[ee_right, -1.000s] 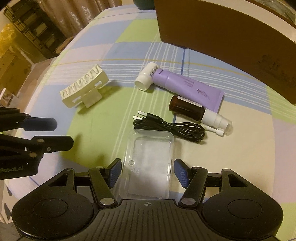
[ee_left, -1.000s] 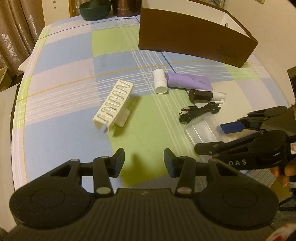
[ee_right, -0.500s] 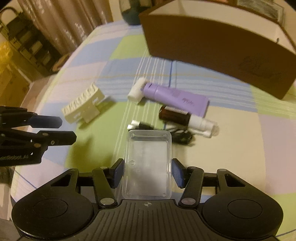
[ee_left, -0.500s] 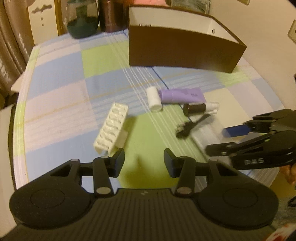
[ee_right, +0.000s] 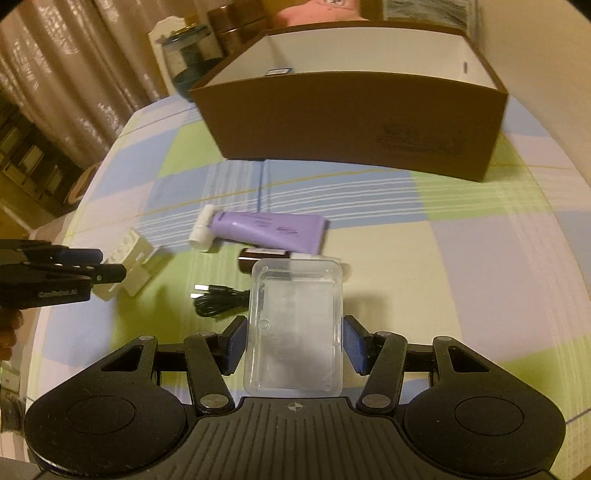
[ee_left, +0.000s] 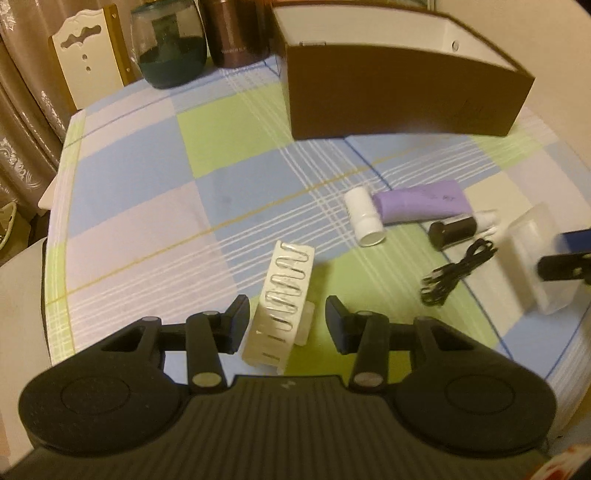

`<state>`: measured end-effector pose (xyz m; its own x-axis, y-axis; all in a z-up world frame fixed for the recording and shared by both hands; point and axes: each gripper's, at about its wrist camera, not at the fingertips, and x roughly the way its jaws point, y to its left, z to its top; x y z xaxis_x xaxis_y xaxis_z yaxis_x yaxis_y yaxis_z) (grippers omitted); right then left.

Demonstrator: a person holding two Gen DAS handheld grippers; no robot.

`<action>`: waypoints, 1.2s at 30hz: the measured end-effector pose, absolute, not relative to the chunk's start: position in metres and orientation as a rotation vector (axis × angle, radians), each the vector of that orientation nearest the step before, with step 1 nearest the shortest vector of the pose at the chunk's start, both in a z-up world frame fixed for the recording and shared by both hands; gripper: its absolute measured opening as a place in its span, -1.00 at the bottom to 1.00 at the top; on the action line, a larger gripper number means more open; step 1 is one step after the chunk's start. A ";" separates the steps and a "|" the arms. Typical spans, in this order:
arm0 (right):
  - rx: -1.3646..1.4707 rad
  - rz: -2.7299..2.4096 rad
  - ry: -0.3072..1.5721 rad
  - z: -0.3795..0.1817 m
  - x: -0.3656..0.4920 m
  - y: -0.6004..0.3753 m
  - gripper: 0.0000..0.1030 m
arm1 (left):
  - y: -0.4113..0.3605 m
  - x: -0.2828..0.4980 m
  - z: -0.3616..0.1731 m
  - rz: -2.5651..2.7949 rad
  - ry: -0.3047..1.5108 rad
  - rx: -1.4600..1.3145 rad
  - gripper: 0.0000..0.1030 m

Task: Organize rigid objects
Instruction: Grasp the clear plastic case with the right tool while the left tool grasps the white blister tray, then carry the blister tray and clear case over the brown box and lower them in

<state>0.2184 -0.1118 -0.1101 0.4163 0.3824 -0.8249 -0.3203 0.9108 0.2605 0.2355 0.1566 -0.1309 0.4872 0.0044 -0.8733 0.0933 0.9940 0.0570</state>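
— Gripping the clear rectangular plastic tray (ee_right: 295,325) between its blue pads, our right gripper (ee_right: 294,345) has the tray lifted off the checked blue, green and lilac tablecloth (ee_right: 461,280); its jaws have just been closing on the tray's long sides.

— And our left gripper (ee_left: 287,325)?

— Its black jaws stand apart on either side of the cream slotted plastic holder (ee_left: 282,302), which lies on the cloth between them. The jaws have just been narrowing, yet we see a gap on the right side, so nothing is clamped.

— Where do the other pieces lie, taking the tray as our mark?

— Just beyond the tray's far edge we see the dark brown bottle with a white spray head (ee_right: 264,258), partly hidden by it. Beyond the bottle lies the lilac squeeze tube with a white cap (ee_right: 266,232). Left of the tray is the coiled black cable (ee_right: 218,301), and further left the cream holder with our left gripper over it.

— And farthest out?

— Well beyond the tray stands the open brown cardboard box with white inside walls (ee_right: 351,122). Behind that box are a dark green glass jar (ee_left: 170,48) and a brown canister (ee_left: 236,33).
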 end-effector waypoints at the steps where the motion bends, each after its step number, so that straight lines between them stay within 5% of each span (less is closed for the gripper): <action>1: 0.069 0.436 1.054 -0.111 0.219 -0.114 0.07 | 0.157 0.238 -0.134 -0.050 1.073 0.098 -0.20; 6: 0.082 0.406 1.057 -0.112 0.223 -0.126 0.07 | 0.158 0.243 -0.141 -0.017 1.127 0.043 -0.52; 36: 0.080 0.397 1.032 -0.107 0.253 -0.144 0.07 | 0.150 0.258 -0.132 0.020 1.104 0.036 -0.51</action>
